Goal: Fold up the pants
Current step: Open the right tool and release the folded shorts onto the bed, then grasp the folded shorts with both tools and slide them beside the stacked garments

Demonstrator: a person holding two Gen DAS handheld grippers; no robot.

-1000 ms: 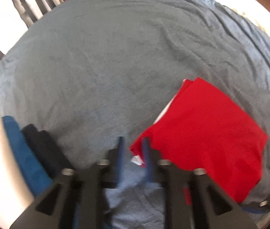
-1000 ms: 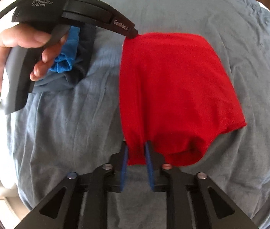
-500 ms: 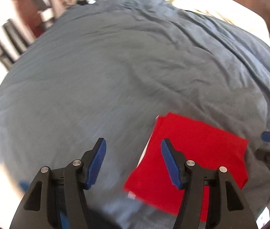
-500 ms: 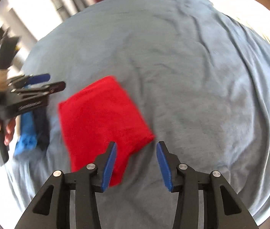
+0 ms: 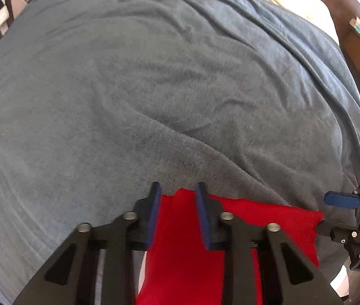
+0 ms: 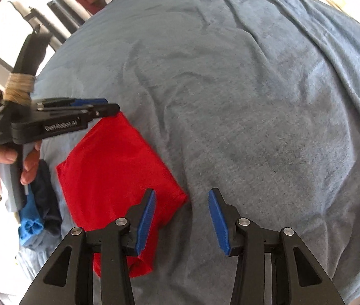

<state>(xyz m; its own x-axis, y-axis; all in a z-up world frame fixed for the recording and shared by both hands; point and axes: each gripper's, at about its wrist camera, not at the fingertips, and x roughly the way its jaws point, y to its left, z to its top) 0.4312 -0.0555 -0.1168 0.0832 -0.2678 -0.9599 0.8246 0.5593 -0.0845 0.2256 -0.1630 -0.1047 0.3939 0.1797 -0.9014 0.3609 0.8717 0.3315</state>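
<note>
The folded red pants [image 5: 243, 231], lying on the blue blanket [image 5: 154, 89], have just been pinched at the far corner by the closing left gripper [image 5: 178, 198], while the right gripper [image 6: 182, 218] is held apart with the pants just left of it, so its near corner should probably be grabbed next.

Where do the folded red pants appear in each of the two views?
Left wrist view: red pants at bottom centre, between and under the fingers.
Right wrist view: red pants lower left, on the blanket.
Shared landmark: the grey-blue blanket.
</note>
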